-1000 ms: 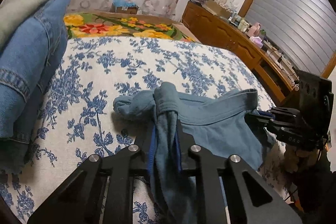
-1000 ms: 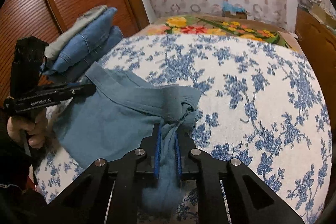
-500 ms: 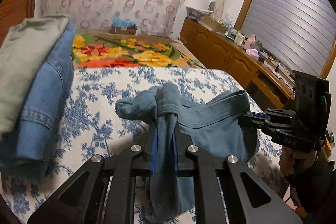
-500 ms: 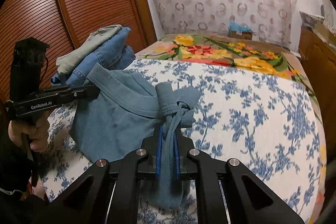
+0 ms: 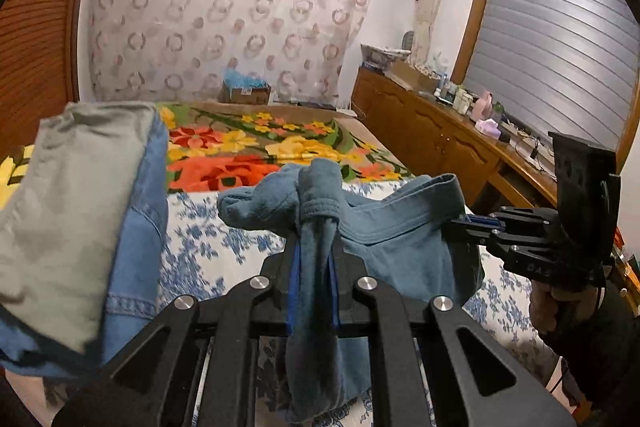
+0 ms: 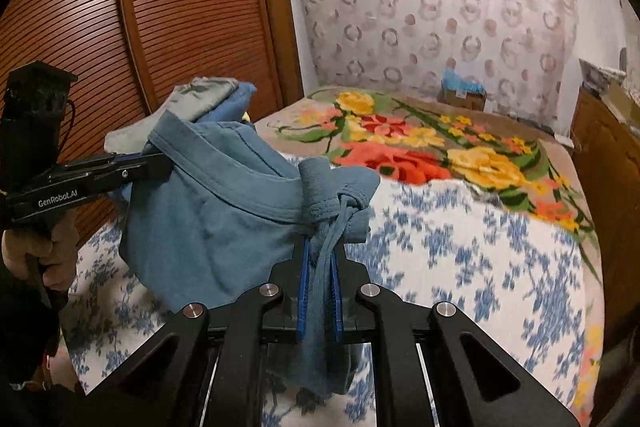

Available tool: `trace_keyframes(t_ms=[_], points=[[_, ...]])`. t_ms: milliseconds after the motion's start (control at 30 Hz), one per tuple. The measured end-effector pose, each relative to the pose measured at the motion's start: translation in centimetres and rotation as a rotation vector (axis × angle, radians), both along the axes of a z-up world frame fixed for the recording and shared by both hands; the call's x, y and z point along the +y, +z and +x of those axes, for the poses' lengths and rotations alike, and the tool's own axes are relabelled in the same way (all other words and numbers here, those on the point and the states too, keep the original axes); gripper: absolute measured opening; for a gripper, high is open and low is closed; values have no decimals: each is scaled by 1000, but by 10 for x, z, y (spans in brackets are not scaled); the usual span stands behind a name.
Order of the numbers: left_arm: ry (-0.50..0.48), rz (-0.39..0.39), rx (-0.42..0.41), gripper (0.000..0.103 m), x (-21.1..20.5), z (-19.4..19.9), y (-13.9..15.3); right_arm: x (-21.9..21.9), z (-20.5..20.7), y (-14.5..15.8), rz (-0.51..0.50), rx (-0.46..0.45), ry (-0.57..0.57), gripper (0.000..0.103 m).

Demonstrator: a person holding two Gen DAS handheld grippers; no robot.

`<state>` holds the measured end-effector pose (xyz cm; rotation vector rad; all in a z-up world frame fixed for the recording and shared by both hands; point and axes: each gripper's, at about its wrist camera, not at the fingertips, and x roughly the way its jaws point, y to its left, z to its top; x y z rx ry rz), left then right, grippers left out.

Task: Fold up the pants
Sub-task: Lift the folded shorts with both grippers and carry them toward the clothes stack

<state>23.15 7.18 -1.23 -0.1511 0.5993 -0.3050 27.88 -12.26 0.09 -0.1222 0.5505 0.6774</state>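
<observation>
Teal-blue pants (image 5: 400, 243) hang by their waistband above the bed, stretched between both grippers. My left gripper (image 5: 314, 247) is shut on one bunched end of the waistband, with cloth and a drawstring trailing down between its blue pads. The right gripper (image 5: 460, 225) clamps the other end at the right of the left wrist view. In the right wrist view the pants (image 6: 216, 219) sag in a pouch. There my right gripper (image 6: 320, 251) is shut on the knotted end, while the left gripper (image 6: 160, 163) pinches the far end at the left.
A blue-flowered sheet (image 6: 460, 247) covers the bed, with a bright floral blanket (image 5: 248, 147) behind it. A stack of folded grey and denim clothes (image 5: 80, 207) sits at the left. A wooden sideboard (image 5: 440, 131) lines the right, and slatted wardrobe doors (image 6: 140, 27) the left.
Both grippers have risen with the waistband still clamped, and the pants have lifted off the sheet. Both views now tilt higher toward the far wall.
</observation>
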Motion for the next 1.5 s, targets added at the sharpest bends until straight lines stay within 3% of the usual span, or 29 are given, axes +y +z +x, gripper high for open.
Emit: trace_keyframes(t_ms=[333,667,1067,1233,1500], points=[[43,1,-94,13,16,-3,40,26,13,35,-22,-119,47,10],[166,94,-196,13,49,-11,72,62,45,58,81,-143,118,10],[332,109,-197,13,97,-20,56,116,104,57,90,-205,221,10],[376,132,-156,13,106,-25,46,149,133,49,70,-203,279,10],[452,91,-119,13,121,-41,25,188,169,39,43,-200,374,10]])
